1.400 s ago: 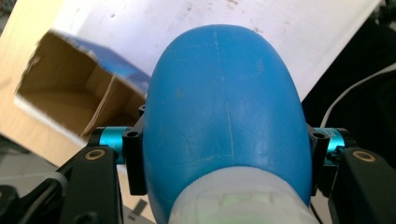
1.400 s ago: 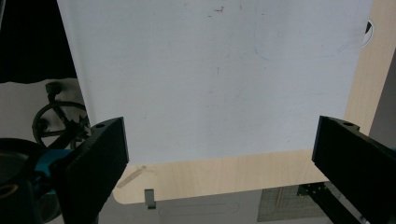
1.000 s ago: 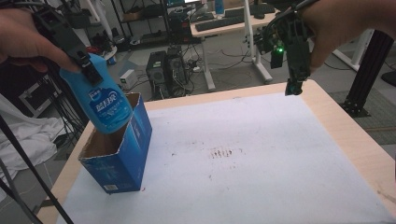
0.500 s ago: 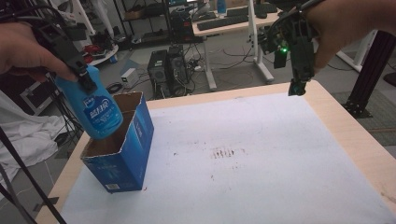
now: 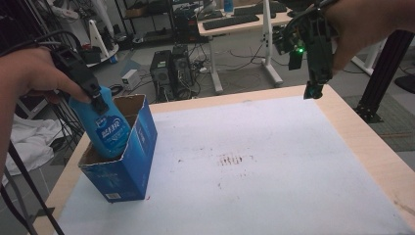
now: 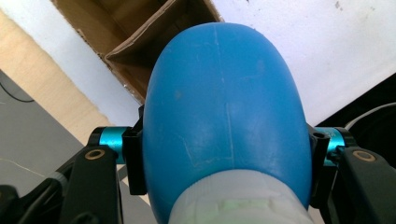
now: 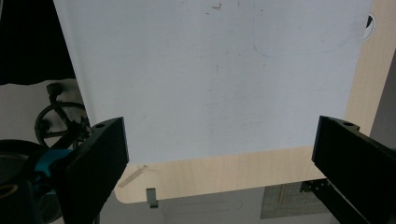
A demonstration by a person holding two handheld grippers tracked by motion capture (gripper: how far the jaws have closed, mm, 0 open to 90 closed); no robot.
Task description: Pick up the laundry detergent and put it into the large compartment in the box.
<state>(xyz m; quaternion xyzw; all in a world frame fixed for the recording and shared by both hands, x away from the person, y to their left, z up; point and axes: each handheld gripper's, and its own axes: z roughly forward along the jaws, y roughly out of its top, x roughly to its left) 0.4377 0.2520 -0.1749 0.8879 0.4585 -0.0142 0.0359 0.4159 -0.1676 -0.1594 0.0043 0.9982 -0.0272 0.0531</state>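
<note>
We hold the blue bottle (image 5: 105, 129) clamped in the left gripper (image 5: 98, 103), its base already inside the open box (image 5: 137, 161) at the table's left edge, long axis tilted; the right gripper (image 7: 219, 154) hangs open, well apart.

The high view is looking forward and down from above the person's side, taking in the whole counter (image 5: 274, 147) and the room beyond. The left gripper view is riding on the left gripper (image 5: 95, 100), facing steeply down, very near the blue bottle (image 6: 224, 102); the open box (image 6: 140, 42) is appearing in both these views. The right gripper view is looking down from well above the counter's white mat (image 7: 215, 74), which the high view is also covering
</note>
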